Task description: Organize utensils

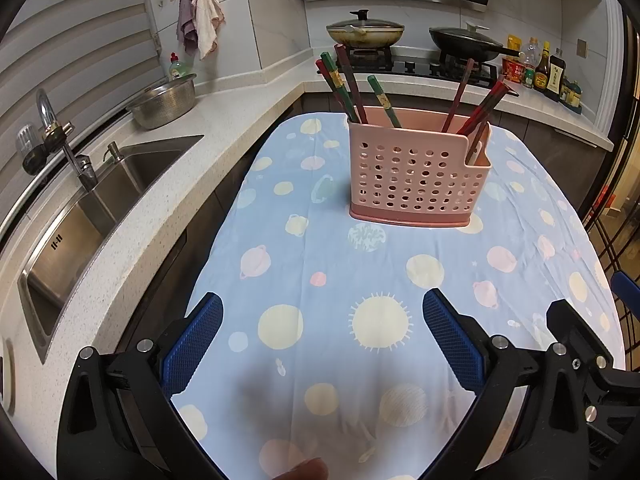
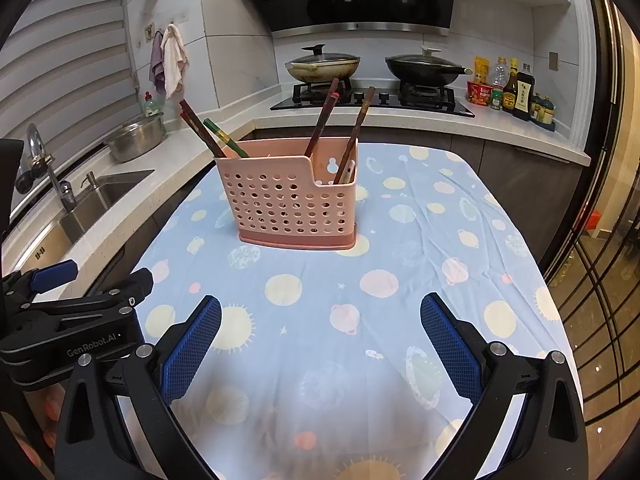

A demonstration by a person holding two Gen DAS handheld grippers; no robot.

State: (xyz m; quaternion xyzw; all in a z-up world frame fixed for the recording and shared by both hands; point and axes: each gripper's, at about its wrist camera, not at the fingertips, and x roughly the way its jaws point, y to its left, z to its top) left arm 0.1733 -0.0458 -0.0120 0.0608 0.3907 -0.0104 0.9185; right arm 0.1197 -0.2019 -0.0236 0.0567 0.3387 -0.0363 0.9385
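Your left gripper (image 1: 322, 336) and right gripper (image 2: 320, 338) both hover above the near end of the desk (image 1: 520, 240), side by side, each with its jaws spread wide and holding nothing. The pink utensil holder (image 1: 416, 172) stands upright on the planet-print cloth (image 2: 420, 240) toward the far edge of the desk, well apart from both grippers. Chopsticks (image 1: 348, 84) lean out of it: red and green ones in the larger compartment toward the sink-side edge, dark red ones (image 2: 322, 122) in the middle and the lower, notched compartment on the other side.
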